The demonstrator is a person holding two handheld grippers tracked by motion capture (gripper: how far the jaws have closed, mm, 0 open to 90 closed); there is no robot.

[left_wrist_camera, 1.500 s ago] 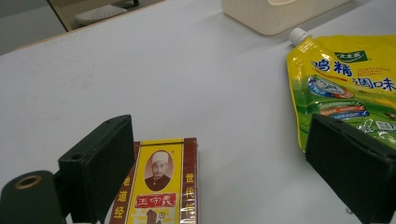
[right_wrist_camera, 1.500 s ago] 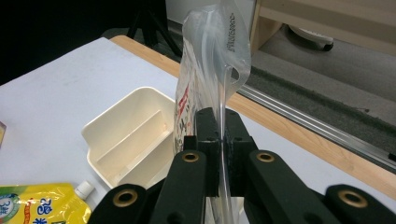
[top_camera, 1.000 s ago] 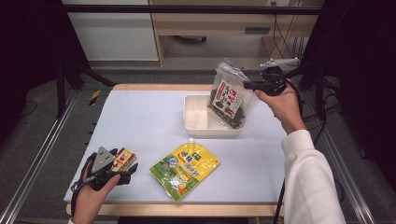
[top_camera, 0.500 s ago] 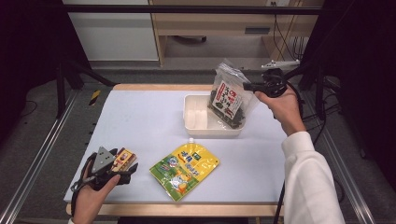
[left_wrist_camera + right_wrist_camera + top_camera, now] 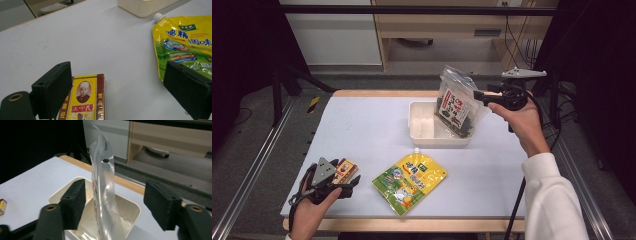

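Right gripper open around seaweed bag over tub

Right gripper (image 5: 482,95) sits at the far right of the bench (image 5: 362,130), above the right end of the white tub (image 5: 424,131). Its jaws have just been opening and now stand wide. The clear seaweed bag (image 5: 458,106) stands between them, in the gap, and neither pad presses on it in the right gripper view. Whether the left pad grazes the bag's face I cannot tell.

Bag stands on end with its bottom in the tub, long axis near vertical, top seal up and leaning slightly away from the person. The hang hole (image 5: 105,160) is at the top. In the high view the printed label faces the person; in the right gripper view the bag is edge-on and curved.

Left gripper (image 5: 343,181) rests low at the near left corner of the bench, jaws wide. A small red and yellow box (image 5: 86,100) lies flat just beside its left jaw, long axis running along the jaws. Contact there is unclear. The yellow pouch (image 5: 410,181) lies flat next to it, cap pointing to the tub
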